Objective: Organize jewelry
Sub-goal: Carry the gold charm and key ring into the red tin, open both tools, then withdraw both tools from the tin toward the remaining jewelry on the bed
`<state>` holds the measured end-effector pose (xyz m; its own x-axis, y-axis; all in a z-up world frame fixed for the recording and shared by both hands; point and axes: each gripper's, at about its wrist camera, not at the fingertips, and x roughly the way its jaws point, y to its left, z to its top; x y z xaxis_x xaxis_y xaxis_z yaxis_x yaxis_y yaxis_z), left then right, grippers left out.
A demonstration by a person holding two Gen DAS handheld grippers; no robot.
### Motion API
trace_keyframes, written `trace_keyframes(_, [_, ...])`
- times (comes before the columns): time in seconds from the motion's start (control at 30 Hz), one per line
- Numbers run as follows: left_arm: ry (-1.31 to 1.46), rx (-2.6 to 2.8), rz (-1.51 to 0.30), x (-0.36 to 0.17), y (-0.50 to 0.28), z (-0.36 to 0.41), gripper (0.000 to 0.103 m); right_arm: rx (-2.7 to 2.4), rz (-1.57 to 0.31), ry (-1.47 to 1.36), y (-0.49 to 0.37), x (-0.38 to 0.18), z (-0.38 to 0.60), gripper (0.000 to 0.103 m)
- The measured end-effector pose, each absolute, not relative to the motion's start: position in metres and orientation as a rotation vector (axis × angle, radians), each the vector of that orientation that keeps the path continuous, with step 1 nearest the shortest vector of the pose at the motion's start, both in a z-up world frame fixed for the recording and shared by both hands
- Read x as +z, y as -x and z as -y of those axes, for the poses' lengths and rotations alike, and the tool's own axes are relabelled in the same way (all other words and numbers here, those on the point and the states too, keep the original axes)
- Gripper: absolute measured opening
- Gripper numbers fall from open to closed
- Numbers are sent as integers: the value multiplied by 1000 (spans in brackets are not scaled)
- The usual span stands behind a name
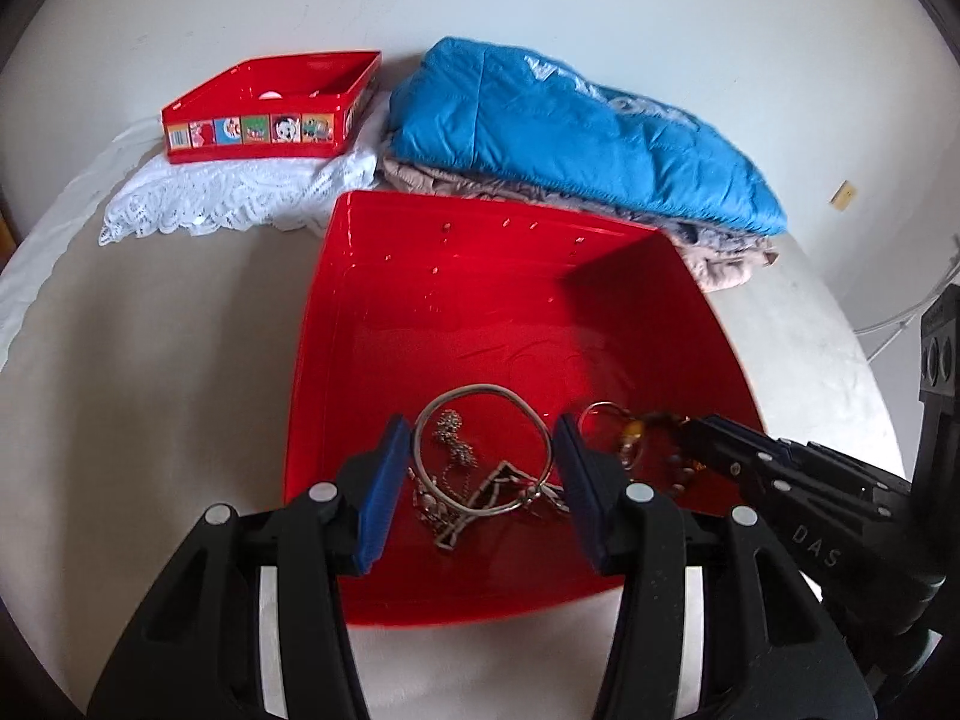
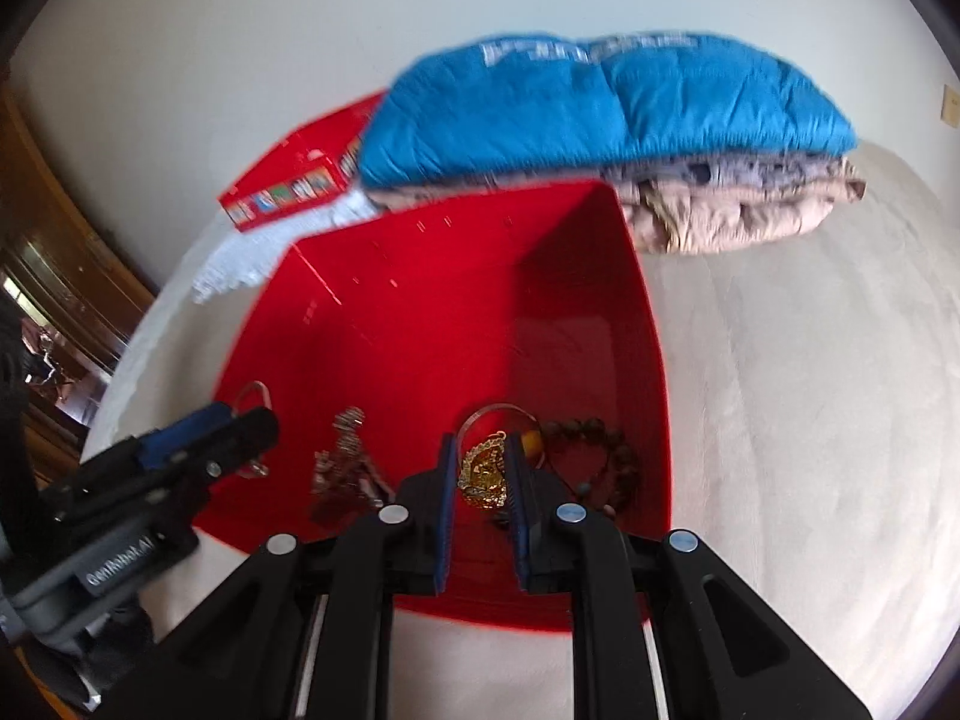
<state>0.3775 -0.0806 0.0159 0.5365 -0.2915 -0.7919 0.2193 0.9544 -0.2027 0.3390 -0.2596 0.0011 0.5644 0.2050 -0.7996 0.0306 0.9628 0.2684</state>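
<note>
The small red tin [image 1: 273, 105] is seen at far left on a white lace cloth [image 1: 228, 204], lidless, its contents too small to be identified. To its right, folded clothes [image 1: 576, 138] are stacked against the wall. In front, the large red tray [image 1: 480, 276] is shown on the pale table [image 1: 150, 360], and all the visible jewelry is gathered at its near end: a silver bangle [image 1: 486, 450] over tangled chains [image 1: 456, 498] at left, a gold pendant [image 2: 485, 474] in the middle, a dark bead bracelet [image 2: 606, 456] at right. The left gripper [image 1: 480, 480] is held half spread around the bangle, without contact. The right gripper [image 2: 480, 498] is narrowed about the pendant; whether it is pinched cannot be told. Sorting is judged barely begun: no piece is lifted clear.
</note>
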Motion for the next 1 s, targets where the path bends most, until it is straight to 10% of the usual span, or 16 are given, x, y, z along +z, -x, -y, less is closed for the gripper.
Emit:
trace_keyframes(0.33, [75, -284, -963, 2, -385, 80, 51, 90, -951, -250, -340, -5, 262, 18])
trace_keyframes(0.8, [110, -257, -842, 41, -365, 63, 90, -8, -793, -231, -312, 37, 280, 73])
trace_keyframes(1.0, [94, -225, -798, 55, -356, 59, 92, -52, -776, -178, -304, 48, 277, 91])
